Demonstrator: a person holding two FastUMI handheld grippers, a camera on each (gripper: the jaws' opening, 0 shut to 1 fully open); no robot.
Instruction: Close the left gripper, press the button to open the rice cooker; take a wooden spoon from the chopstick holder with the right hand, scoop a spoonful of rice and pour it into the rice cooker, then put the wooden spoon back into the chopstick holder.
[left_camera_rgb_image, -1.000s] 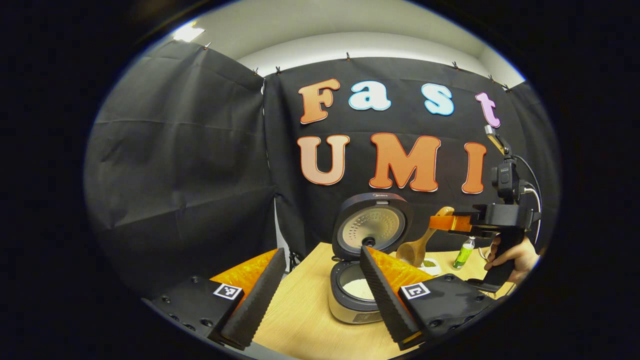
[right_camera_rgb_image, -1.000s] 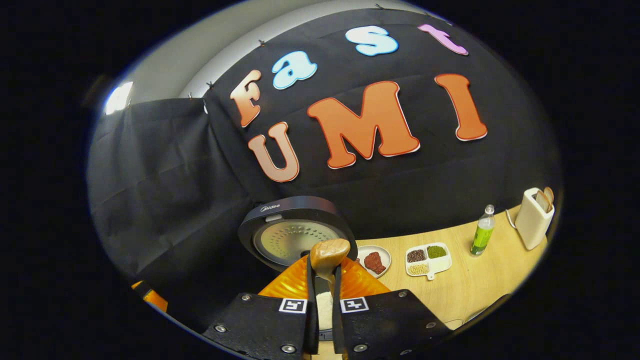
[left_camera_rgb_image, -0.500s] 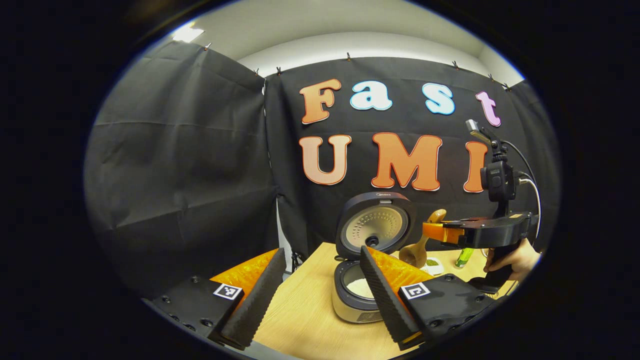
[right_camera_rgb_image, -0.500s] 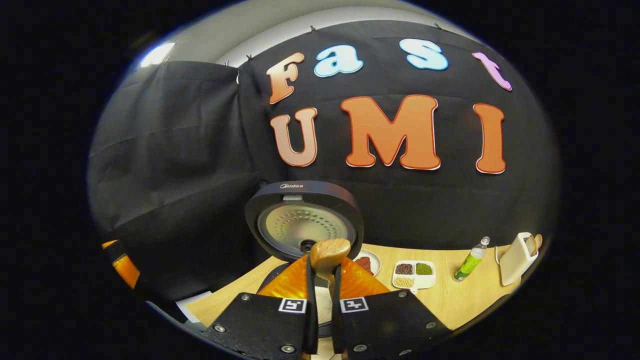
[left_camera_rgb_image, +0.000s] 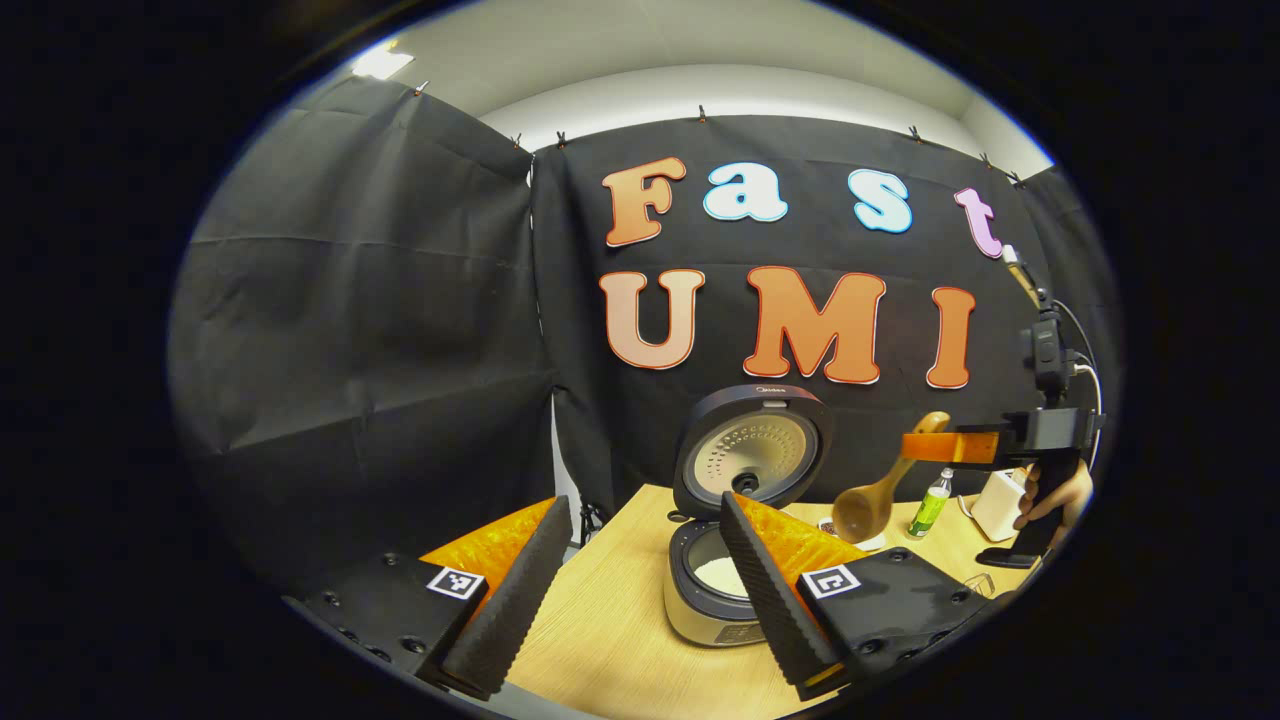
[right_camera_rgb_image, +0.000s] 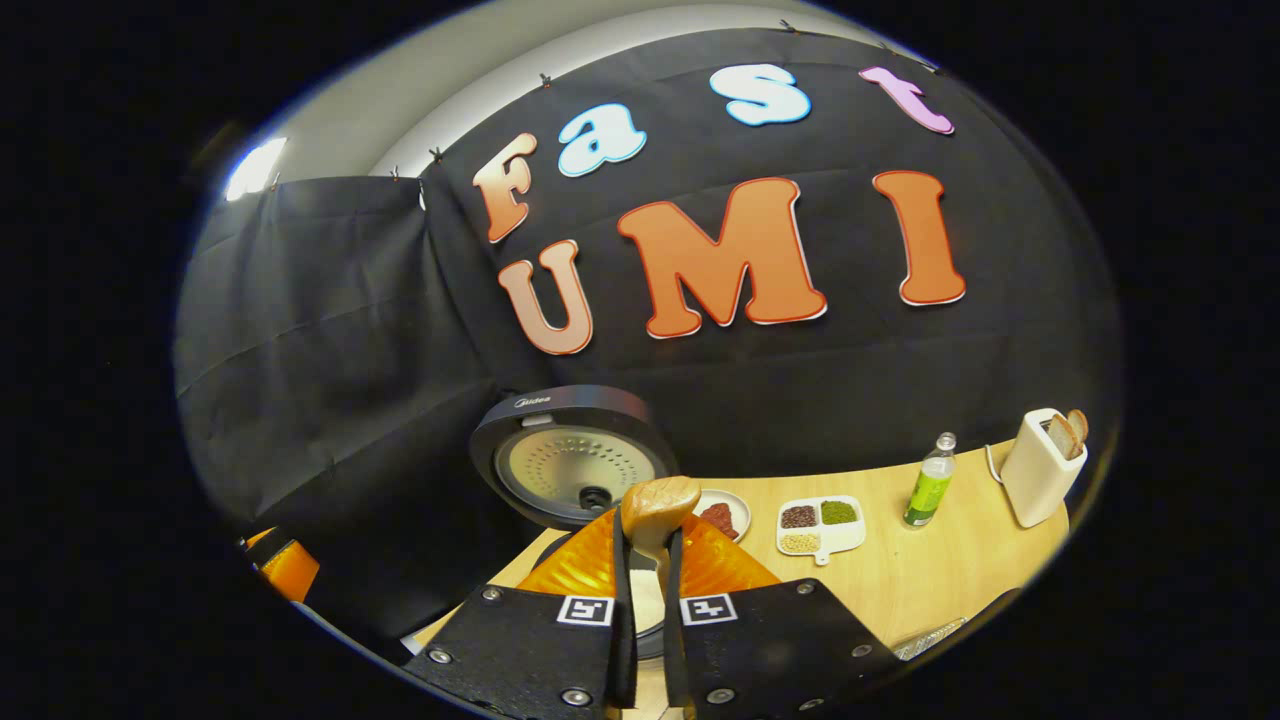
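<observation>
One rice cooker (left_camera_rgb_image: 722, 560), one wooden spoon (left_camera_rgb_image: 880, 497), one bottle (right_camera_rgb_image: 927, 483).

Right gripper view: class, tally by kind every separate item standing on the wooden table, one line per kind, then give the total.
Rice cooker: 1
Round plate: 1
Divided dish of grains: 1
Green bottle: 1
Chopstick holder: 1
Total: 5

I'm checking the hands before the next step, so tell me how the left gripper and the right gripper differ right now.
The left gripper is open, its fingers spread wide with nothing between them; the right gripper is shut on the wooden spoon. The left gripper hangs in front of the rice cooker; the right gripper is off to the cooker's side, with the spoon's bowl hanging down. Both are above the table.
</observation>
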